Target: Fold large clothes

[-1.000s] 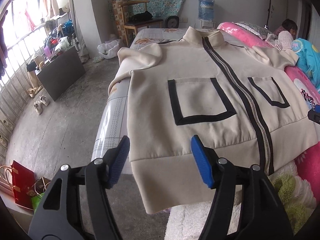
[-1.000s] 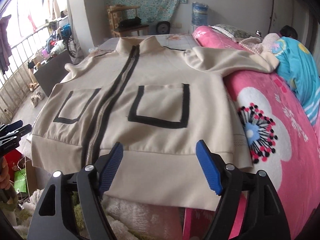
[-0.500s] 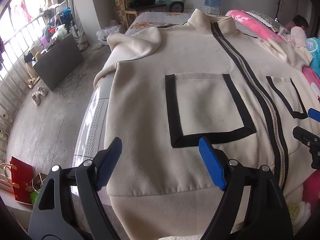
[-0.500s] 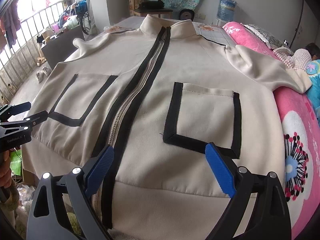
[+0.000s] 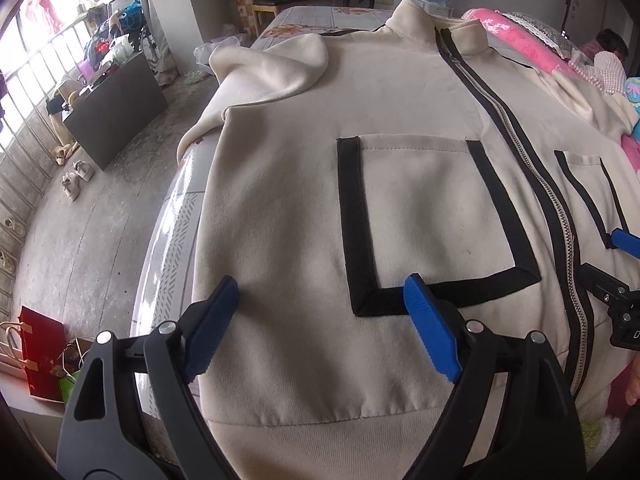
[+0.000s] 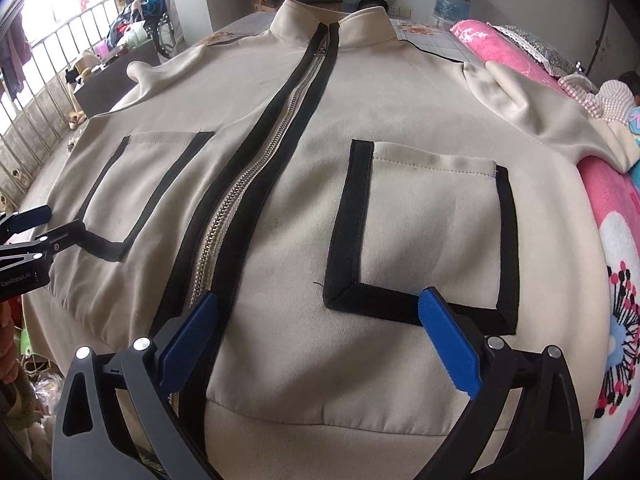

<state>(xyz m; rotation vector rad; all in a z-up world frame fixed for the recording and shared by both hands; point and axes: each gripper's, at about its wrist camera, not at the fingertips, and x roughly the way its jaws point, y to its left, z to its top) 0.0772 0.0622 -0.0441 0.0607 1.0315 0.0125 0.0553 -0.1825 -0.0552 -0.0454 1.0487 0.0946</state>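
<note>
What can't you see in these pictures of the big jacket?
- Jacket bottom hem: both views, behind the tongs and cut by the lower edge.
- End of the sleeve: left wrist view, it drops over the bed's side.
- Right tongs: left wrist view, cut by the picture's edge.

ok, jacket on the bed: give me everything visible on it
The jacket is cream, soft knit-looking fabric, lying flat and front-up on the bed, stand collar at the far end. A closed metal zipper edged in black runs down the centre, with a black-trimmed patch pocket on each side and a ribbed hem nearest the cameras. One sleeve is bunched near the shoulder; the other stretches onto the pink blanket. Both grippers hang above the hem, not gripping it.
</note>
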